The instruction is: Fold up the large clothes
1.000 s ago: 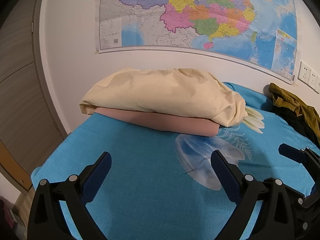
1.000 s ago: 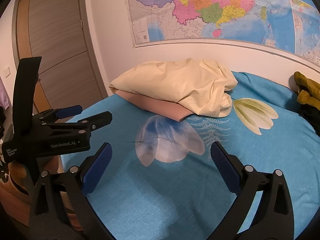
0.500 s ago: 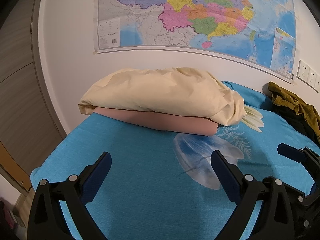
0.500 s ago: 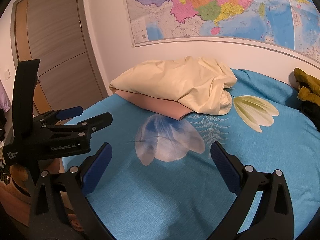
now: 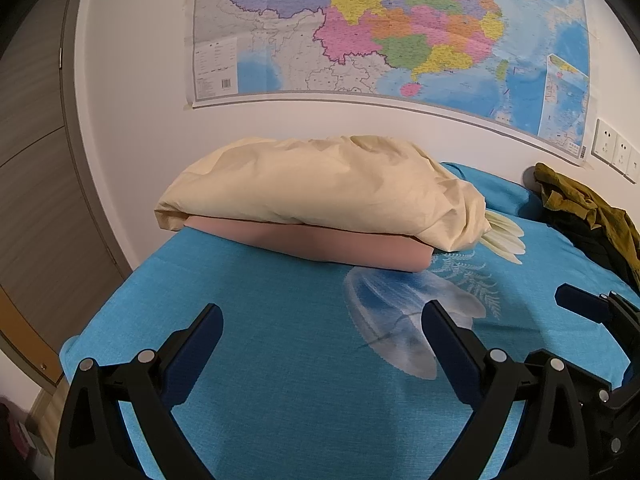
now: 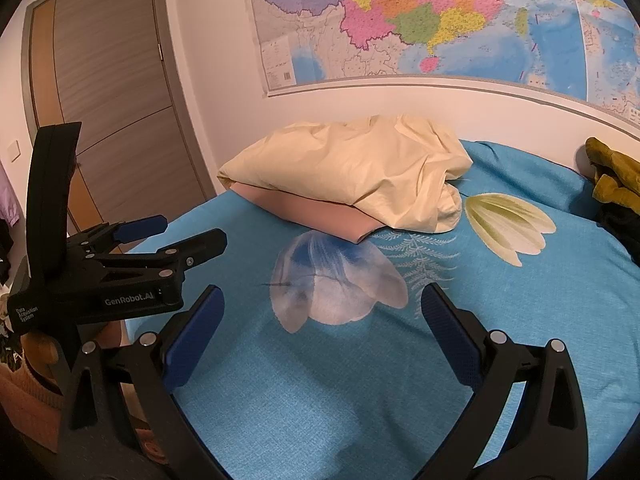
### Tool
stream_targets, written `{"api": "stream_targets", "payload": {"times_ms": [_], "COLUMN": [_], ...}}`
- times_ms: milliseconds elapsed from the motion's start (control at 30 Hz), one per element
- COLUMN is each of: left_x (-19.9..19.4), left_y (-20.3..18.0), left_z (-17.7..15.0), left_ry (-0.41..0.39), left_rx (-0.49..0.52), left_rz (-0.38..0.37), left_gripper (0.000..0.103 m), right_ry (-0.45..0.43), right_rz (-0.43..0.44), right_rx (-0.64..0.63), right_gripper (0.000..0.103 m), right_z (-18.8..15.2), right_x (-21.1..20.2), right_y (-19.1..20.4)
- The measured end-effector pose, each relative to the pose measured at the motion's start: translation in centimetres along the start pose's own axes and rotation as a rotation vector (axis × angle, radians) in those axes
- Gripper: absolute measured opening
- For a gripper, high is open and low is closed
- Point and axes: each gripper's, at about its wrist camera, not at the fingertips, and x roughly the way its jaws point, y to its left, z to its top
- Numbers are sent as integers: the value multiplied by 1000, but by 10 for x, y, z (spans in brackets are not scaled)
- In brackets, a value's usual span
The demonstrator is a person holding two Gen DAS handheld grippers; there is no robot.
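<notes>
Nearest the cameras, both tongs are spread wide with nothing between the pads. The left gripper (image 5: 322, 340) and the right gripper (image 6: 320, 320) hang side by side over the near part of the bed, pointing toward the wall. My guess is they're held apart like that so either one is free to take hold of cloth, but the pictures don't say which piece.

Under them is the blue floral bedsheet (image 6: 400, 400), mostly bare and flat, which would make a decent folding surface.

Further back, by the wall, there's a stack of two: a cream cloth bundle (image 5: 320, 188) lying right on top of a pink folded piece (image 5: 340, 246). The pink one looks neat, the cream one is puffy and rumpled at its right end. Could be already folded and parked there, could be waiting its turn. Can't tell.

Off in the far right corner is one crumpled olive-green garment (image 5: 588, 208) on top of something dark (image 5: 588, 240), clearly not folded. Hard to make out what it is.

Count: two grippers, two stacked pieces, one olive heap, one wall map (image 5: 380, 28) behind it all.
</notes>
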Motion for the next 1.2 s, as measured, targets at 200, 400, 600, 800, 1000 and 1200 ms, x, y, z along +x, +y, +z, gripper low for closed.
{"api": "stream_targets", "payload": {"times_ms": [200,400,600,800,1000,1200], "left_x": [0,1,2,4,4,5], "left_y": [-1,-3,-5,-6,-5,-5], "left_z": [0,0,0,-1,-2,-3], "left_ry": [1,2,3,8,10,11], "left_rx": [3,3,7,7,5,7], "left_rz": [-1,-4,-6,-7,-6,-9], "left_gripper": [96,96,96,96,96,96], "right_ry": [-1,-1,0,3,2,3], "right_rz": [-1,0,0,-2,1,1], "right_rx": [2,5,11,12,14,16], "right_gripper": [97,97,97,97,97,97], "right_z": [0,1,0,0,0,0], "right_x": [0,0,0,0,1,1], "right_y": [-1,-2,-3,-4,-4,-4]}}
